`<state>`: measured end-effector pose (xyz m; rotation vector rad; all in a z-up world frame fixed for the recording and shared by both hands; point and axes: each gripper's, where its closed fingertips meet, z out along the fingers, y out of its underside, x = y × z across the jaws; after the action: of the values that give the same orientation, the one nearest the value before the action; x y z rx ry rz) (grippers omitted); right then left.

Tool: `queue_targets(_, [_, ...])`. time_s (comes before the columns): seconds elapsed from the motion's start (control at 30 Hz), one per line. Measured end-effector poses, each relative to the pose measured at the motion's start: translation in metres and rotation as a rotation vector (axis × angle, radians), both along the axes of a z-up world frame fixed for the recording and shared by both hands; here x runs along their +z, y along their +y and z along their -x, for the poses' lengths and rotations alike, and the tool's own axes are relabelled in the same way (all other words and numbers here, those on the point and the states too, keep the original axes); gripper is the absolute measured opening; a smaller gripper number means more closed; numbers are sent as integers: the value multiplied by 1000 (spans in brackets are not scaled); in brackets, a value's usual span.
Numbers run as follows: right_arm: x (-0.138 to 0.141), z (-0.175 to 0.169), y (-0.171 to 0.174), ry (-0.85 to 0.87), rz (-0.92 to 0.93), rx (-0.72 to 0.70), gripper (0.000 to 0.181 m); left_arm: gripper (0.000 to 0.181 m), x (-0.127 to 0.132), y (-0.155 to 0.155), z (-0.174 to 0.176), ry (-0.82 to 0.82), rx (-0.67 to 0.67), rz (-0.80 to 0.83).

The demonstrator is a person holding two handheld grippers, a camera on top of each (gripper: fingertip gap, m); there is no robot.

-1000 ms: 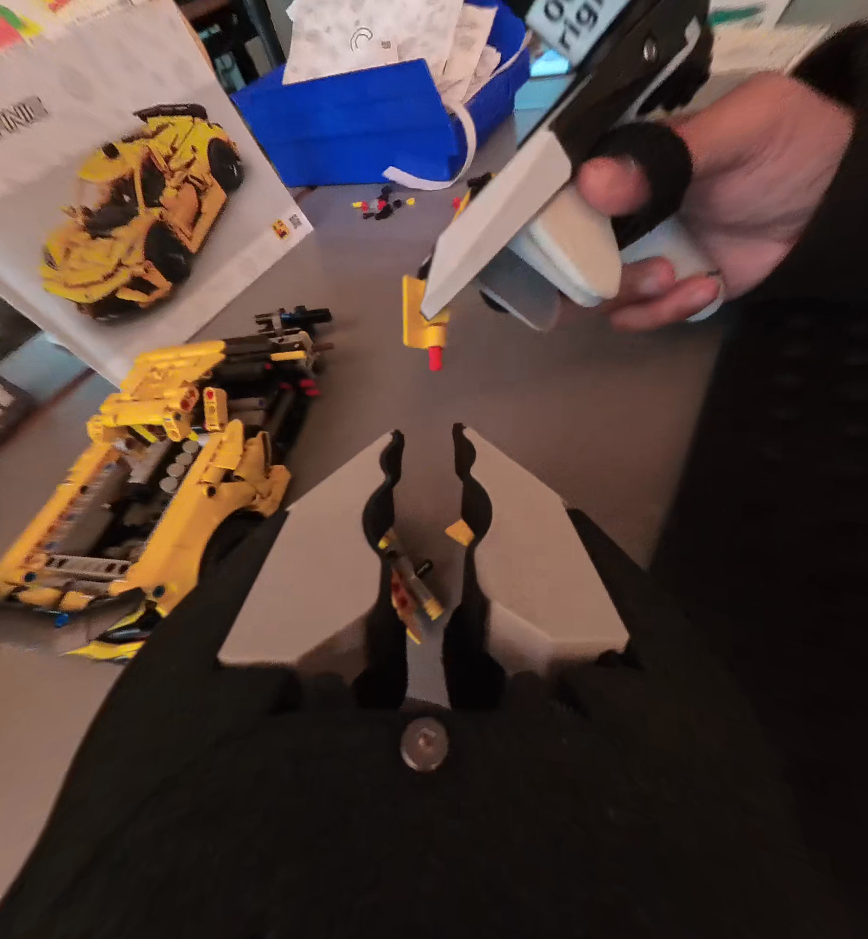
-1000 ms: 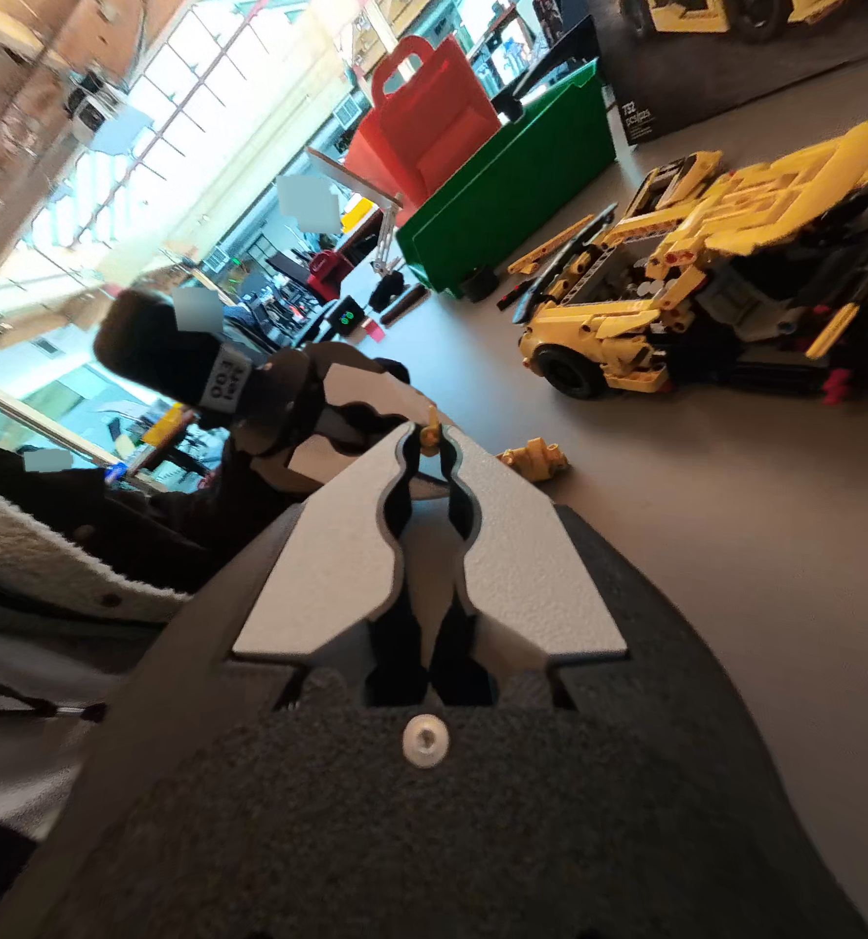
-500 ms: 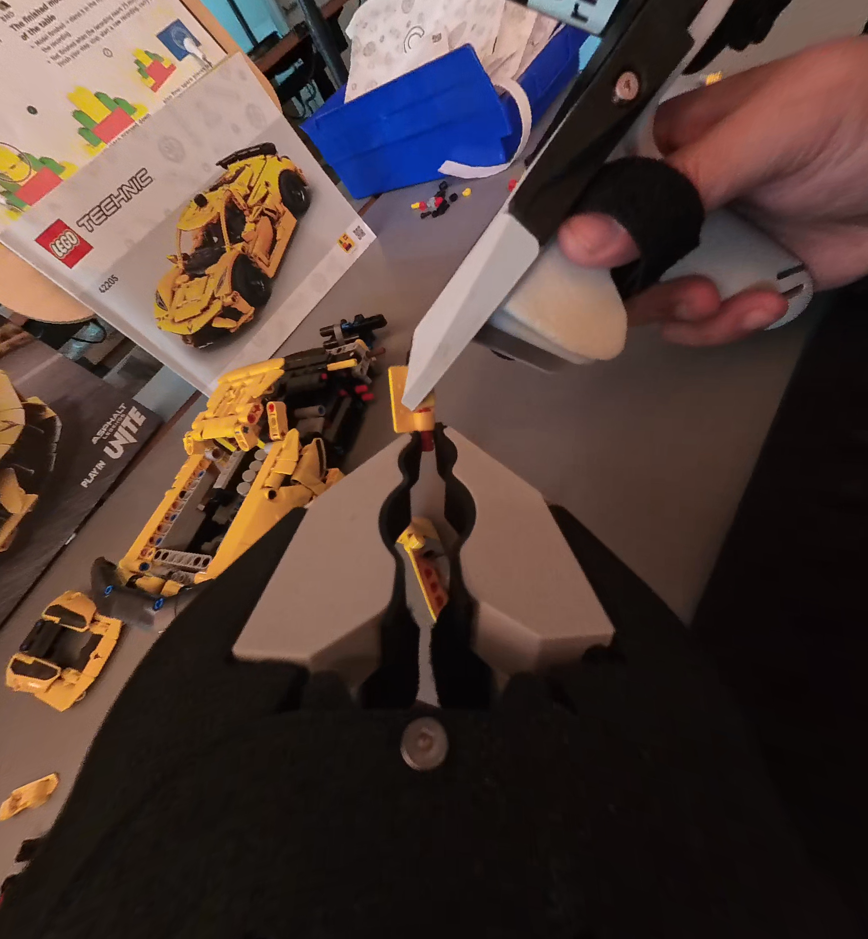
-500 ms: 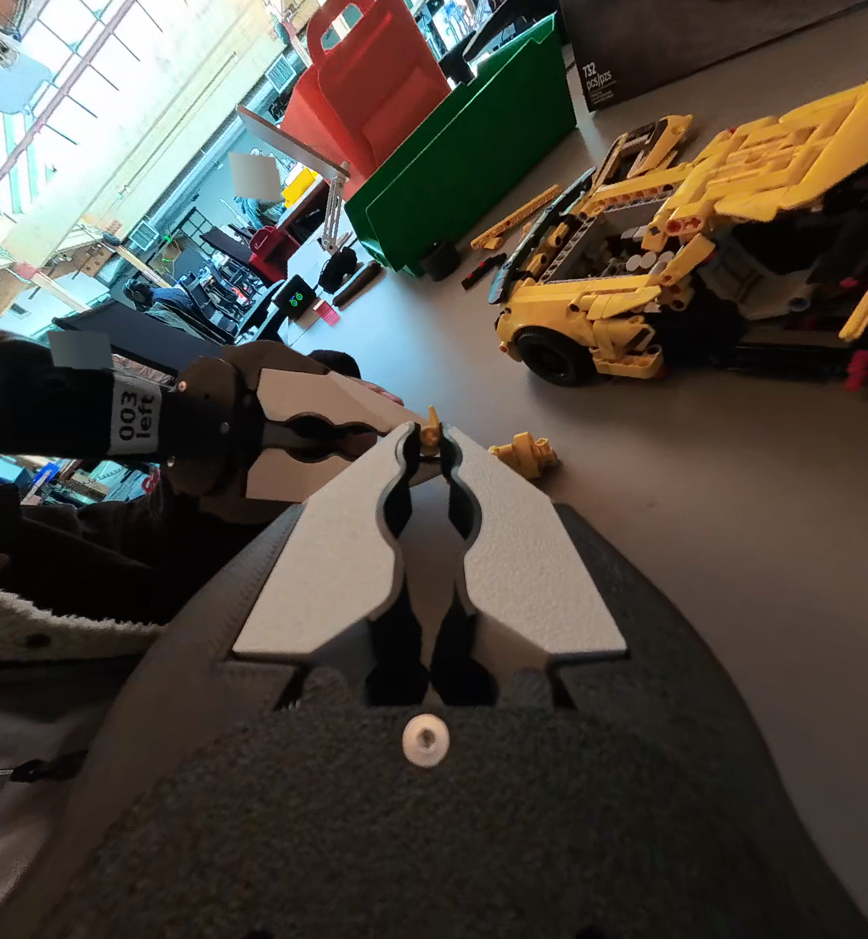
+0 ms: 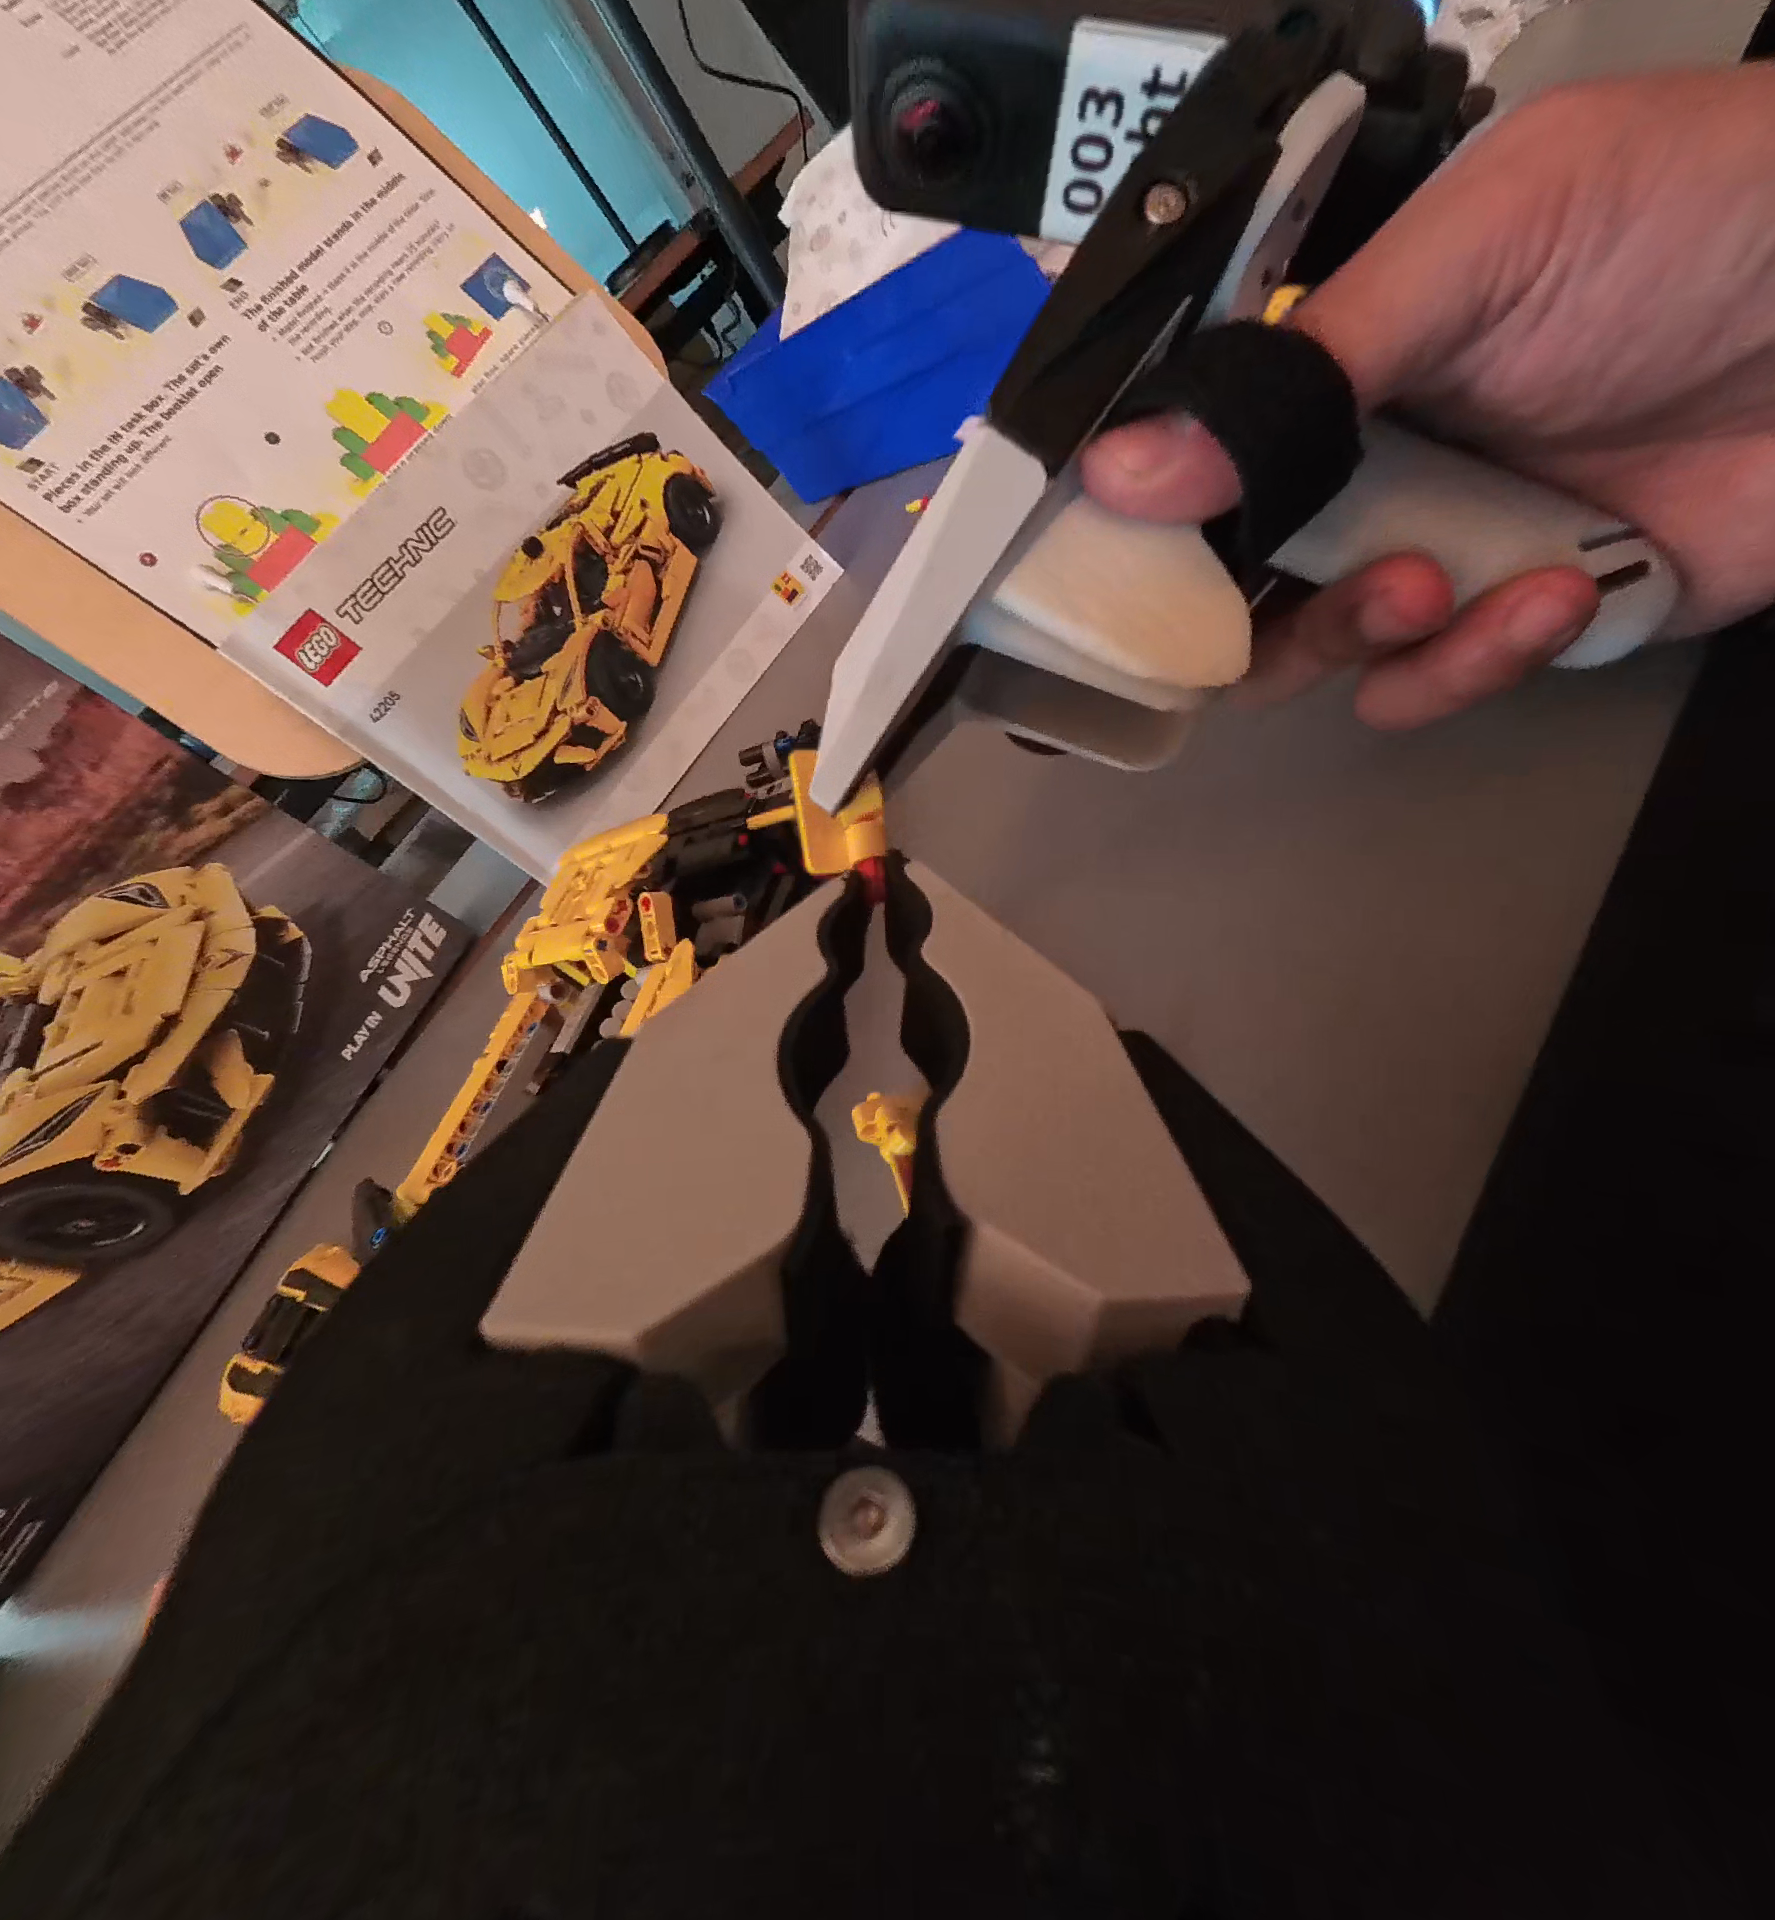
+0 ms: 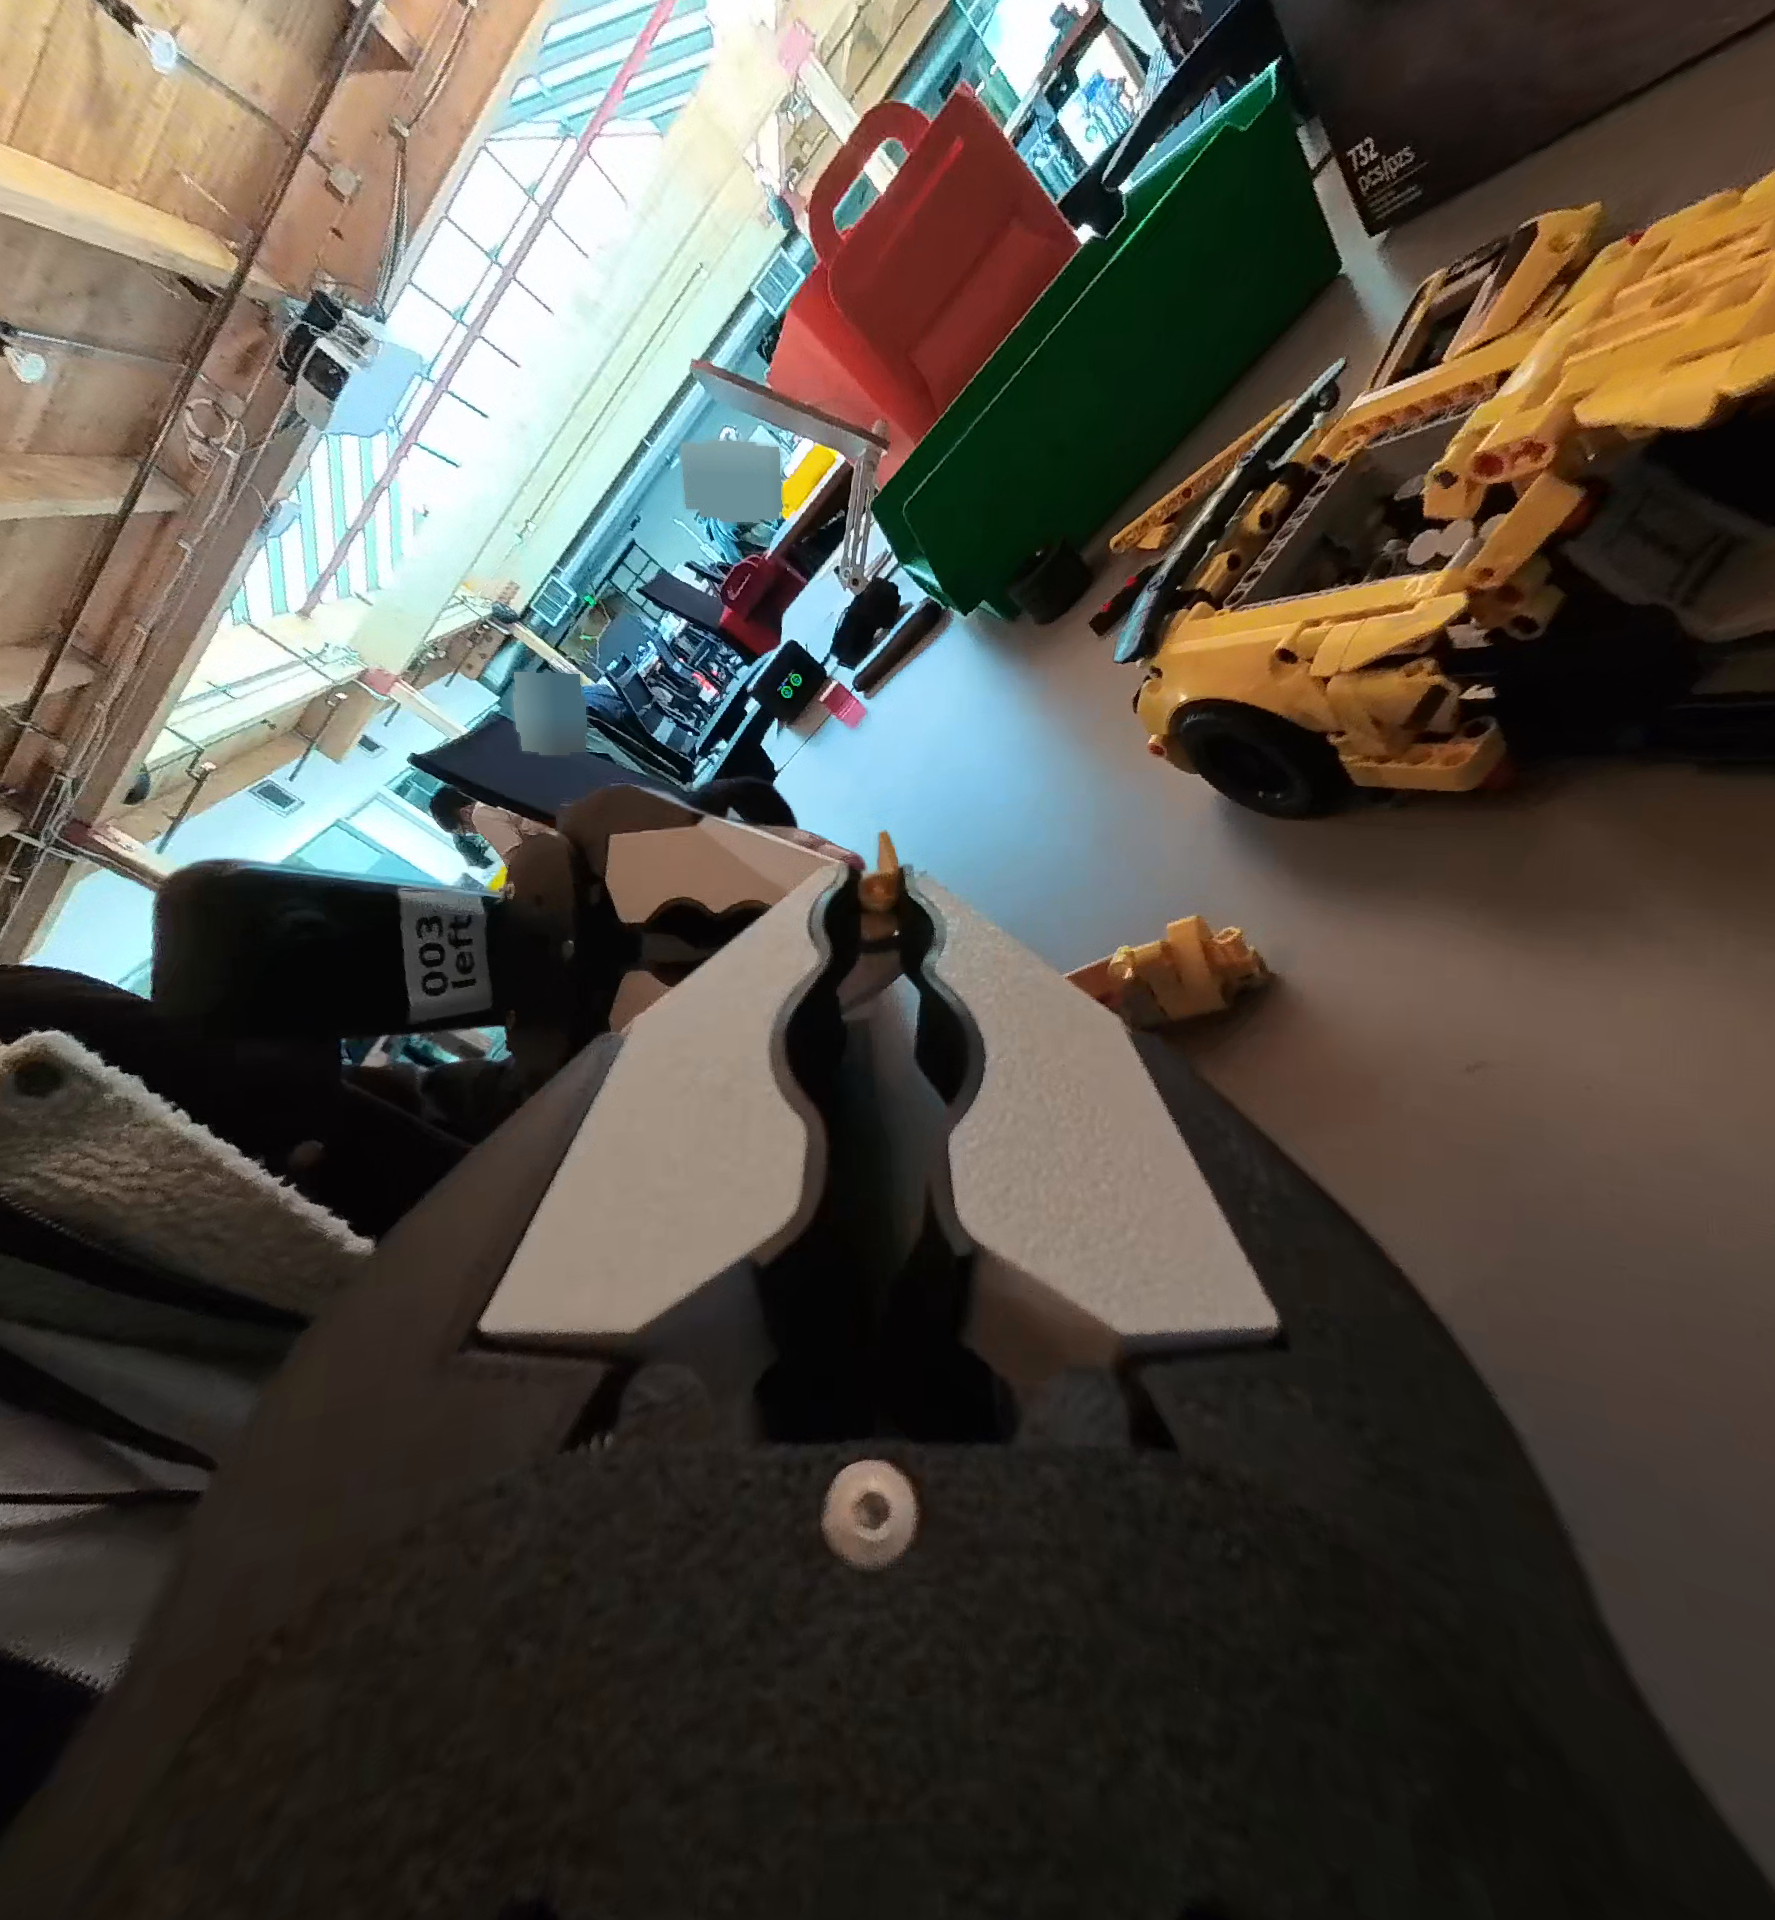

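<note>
My right gripper is shut on a small yellow brick piece at its fingertips. In the left wrist view this piece hangs from the right gripper's tip, with a red pin pointing down. My left gripper is closed on that red pin from below, so both grippers meet tip to tip above the grey table. A small yellow assembly lies on the table under them; it also shows through the left jaws' gap.
A part-built yellow brick car stands to the left. An instruction booklet and a dark box lie behind it. A blue bin, a green bin and a red bag stand at the table's edges. My two grippers' fingertips are within a few centimetres of each other.
My left gripper went from open to closed and moved up to the yellow piece, taking its red pin. The right gripper kept hold of the piece and came closer.
</note>
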<state>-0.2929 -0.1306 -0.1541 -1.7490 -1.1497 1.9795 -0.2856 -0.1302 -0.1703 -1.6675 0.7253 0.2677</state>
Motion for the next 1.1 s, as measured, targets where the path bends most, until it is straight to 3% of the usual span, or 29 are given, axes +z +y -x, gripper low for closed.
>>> queue_targets(0.5, [11,-2,5,33,39,18,5,2,13,-5,-3,-1,-2,-59])
queue_targets(0.53, [20,-6,30,88,95,-113,6,0,12,-6,0,18,8,-59])
queue_targets(0.6, [56,-82,136,354,367,-416,5,0,10,-10,4,-19,-11,-42])
queue_targets(0.63, [54,-113,163,310,240,-546,3,0,10,-10,3,-78,-31,-22])
queue_targets(0.67, [40,-114,153,137,23,-532,5,0,9,-9,3,-104,-35,-10])
queue_targets(0.7, [42,-104,125,94,-23,-417,6,0,8,-7,2,-92,-38,-9])
queue_targets(0.73, [49,-95,103,114,-40,-360,6,0,7,-7,-3,-84,-63,-3])
queue_targets(0.83, [55,-72,81,135,-24,-310,6,0,-6,-4,-9,-145,-80,82])
queue_targets(0.97, [73,-34,41,389,-54,-281,5,0,13,-3,-6,-463,-122,100])
queue_targets(1.1, [65,-9,10,380,-64,-207,6,9,39,-10,-1,-770,-236,106])
